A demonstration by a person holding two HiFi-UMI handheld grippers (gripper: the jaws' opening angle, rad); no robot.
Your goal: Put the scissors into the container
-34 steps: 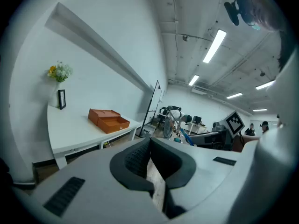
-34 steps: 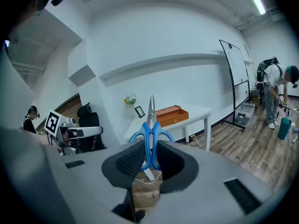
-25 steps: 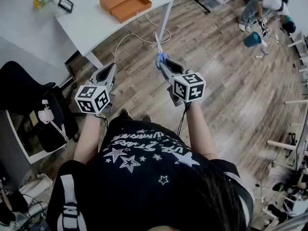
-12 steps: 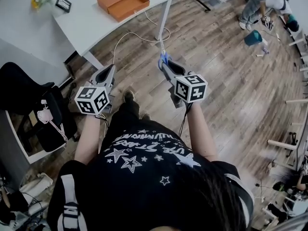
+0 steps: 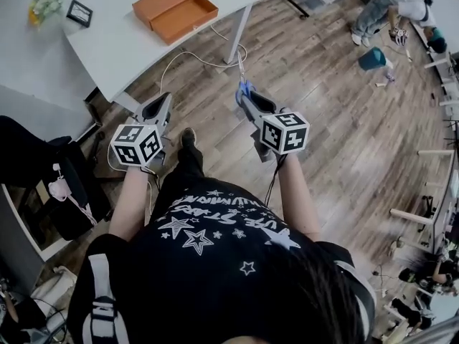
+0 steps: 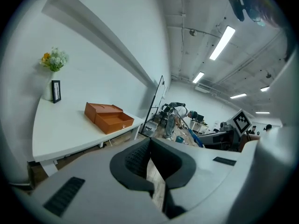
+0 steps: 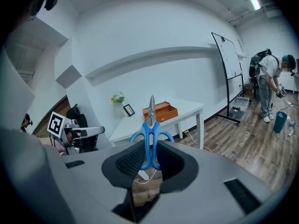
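Observation:
Blue-handled scissors point(image 5: 242, 84) point blades forward, away from me, held by the handles in my right gripper point(image 5: 247, 97), which is shut on them. In the right gripper view the scissors point(image 7: 151, 133) stand upright between the jaws, the blade tip in line with the orange container point(image 7: 160, 112). That open orange box point(image 5: 174, 8) lies on the white table point(image 5: 122, 41), ahead and to the left. My left gripper point(image 5: 155, 112) is shut and holds nothing. In the left gripper view, my left gripper point(image 6: 150, 147) faces the container point(image 6: 108, 118).
A vase of flowers point(image 5: 44, 3) and a small picture frame point(image 5: 77, 12) stand at the table's far left. A white cable point(image 5: 197, 58) runs over the wood floor by the table leg. A black chair point(image 5: 32, 156) is at left. A bent-over person point(image 5: 391, 6) and a teal bin point(image 5: 373, 58) are at far right.
The table and container have slid left in the head view, and my foot has stepped forward. Both grippers keep their poses, the scissors still held.

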